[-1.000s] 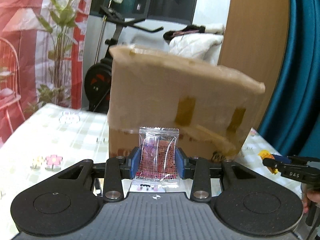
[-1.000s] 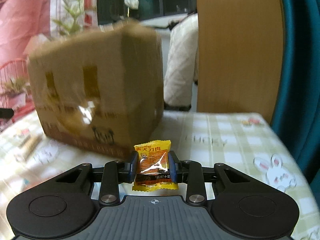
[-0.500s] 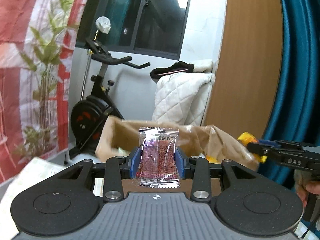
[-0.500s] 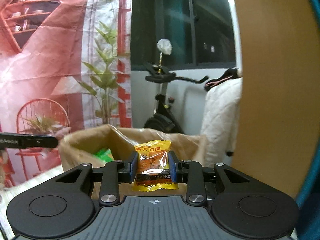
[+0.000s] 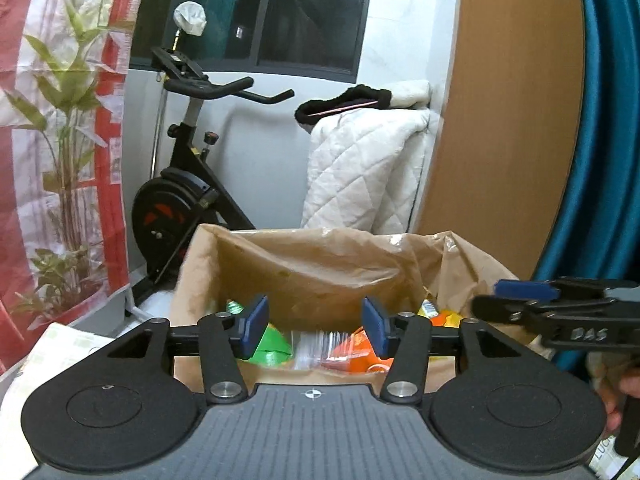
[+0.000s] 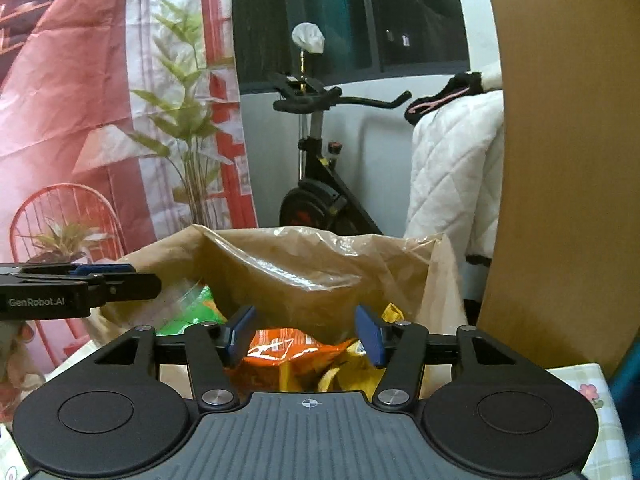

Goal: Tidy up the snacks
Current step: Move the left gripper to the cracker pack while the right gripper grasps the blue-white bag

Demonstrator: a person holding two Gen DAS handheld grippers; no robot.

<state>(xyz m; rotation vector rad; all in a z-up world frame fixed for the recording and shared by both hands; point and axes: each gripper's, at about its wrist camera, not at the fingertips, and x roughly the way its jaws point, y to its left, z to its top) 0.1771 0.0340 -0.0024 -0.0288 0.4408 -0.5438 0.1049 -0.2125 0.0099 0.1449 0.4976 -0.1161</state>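
An open cardboard box (image 5: 312, 272) stands on the table and holds several snack packets. My left gripper (image 5: 313, 325) is open and empty above its near edge. Below it lie a green packet (image 5: 272, 346), a blurred clear packet (image 5: 316, 350) and an orange packet (image 5: 356, 354). My right gripper (image 6: 305, 335) is open and empty over the same box (image 6: 320, 276), above an orange packet (image 6: 292, 354) and yellow packets (image 6: 352, 372). A green packet (image 6: 192, 310) lies at the left inside. Each gripper shows in the other's view: the right one (image 5: 560, 314), the left one (image 6: 76, 290).
An exercise bike (image 5: 188, 184) and a white quilt (image 5: 368, 168) stand behind the box. A wooden panel (image 6: 560, 160) and a teal curtain (image 5: 604, 160) are at the right. The checked tablecloth (image 6: 588, 392) shows at the edges. A plant backdrop (image 6: 100, 120) hangs at the left.
Both grippers have opened over the box and let go of their packets: the clear red packet from the left, the yellow-orange packet from the right. Both dropped into the box.
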